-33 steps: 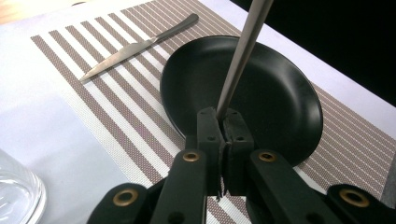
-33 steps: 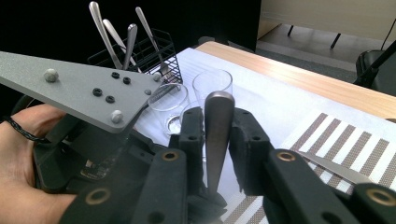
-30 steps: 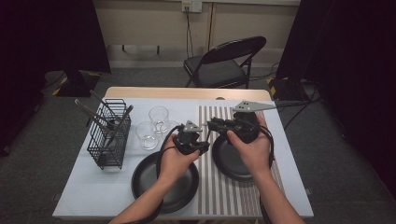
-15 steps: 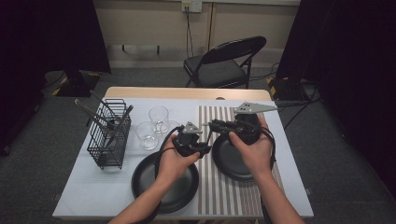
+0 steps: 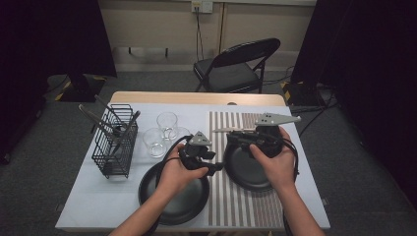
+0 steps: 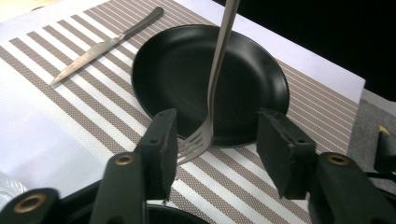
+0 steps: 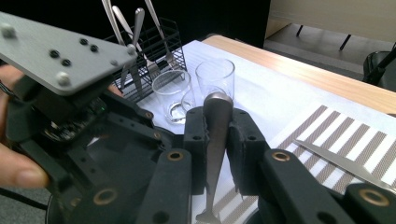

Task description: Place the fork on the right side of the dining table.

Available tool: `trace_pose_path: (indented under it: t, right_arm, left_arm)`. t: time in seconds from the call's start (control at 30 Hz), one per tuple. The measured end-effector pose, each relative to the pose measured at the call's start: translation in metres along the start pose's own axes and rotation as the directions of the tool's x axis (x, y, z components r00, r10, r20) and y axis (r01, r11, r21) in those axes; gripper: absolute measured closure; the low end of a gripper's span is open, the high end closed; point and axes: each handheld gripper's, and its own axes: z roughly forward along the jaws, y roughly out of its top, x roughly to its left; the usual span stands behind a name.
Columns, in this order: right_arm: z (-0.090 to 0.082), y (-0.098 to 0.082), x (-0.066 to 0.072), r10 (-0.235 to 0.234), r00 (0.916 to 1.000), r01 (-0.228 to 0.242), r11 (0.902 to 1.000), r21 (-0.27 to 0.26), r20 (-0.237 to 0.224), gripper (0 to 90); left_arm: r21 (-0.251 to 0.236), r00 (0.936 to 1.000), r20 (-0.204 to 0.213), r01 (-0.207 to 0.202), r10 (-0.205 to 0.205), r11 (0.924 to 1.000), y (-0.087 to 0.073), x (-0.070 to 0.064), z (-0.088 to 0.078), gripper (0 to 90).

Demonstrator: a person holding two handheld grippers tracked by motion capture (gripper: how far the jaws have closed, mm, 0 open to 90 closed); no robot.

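The left gripper (image 6: 212, 154) has just been spreading its fingers, the fork (image 6: 215, 79) loose between them. The right gripper (image 7: 217, 144) pinches its handle above the plate (image 6: 187, 70). A weak pinch could drop it.

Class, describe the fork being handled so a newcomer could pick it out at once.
Start at the brown-and-white striped placemat on the table's right half, with its round black plate. At that plate's near rim hangs a slim silver metal fork, tines down, handle clamped in the right gripper. The other cutlery lies flat or stands in the black wire basket.
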Motion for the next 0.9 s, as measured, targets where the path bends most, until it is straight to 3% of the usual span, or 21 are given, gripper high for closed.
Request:
trace_pose_path:
  t: [0.13, 0.27, 0.7, 0.9]
  right_arm:
    - [-0.003, -0.005, -0.001, 0.001, 0.9999, -0.001, 1.0, -0.001, -0.01, 78.7]
    - [-0.005, -0.008, 0.0, -0.005, 0.9998, 0.005, 1.0, 0.0, -0.022, 78.7]
    - [-0.012, -0.021, 0.003, 0.002, 0.9978, -0.002, 1.0, 0.007, -0.066, 78.7]
    - [-0.014, -0.028, 0.005, -0.005, 0.9979, 0.006, 0.9998, 0.018, -0.064, 78.7]
  left_arm:
    - [-0.008, 0.9997, 0.024, -0.002, 0.003, 1.0, -0.003, 0.0, -0.003, 39.9]
    - [0.002, 0.9998, 0.019, 0.003, -0.003, 1.0, -0.007, 0.003, -0.007, 35.5]
    - [0.019, 0.9993, 0.028, 0.025, -0.026, 0.9995, -0.018, 0.01, -0.014, 24.9]
    - [0.019, 0.9987, 0.031, 0.039, -0.04, 0.999, -0.024, 0.014, -0.017, 21.3]
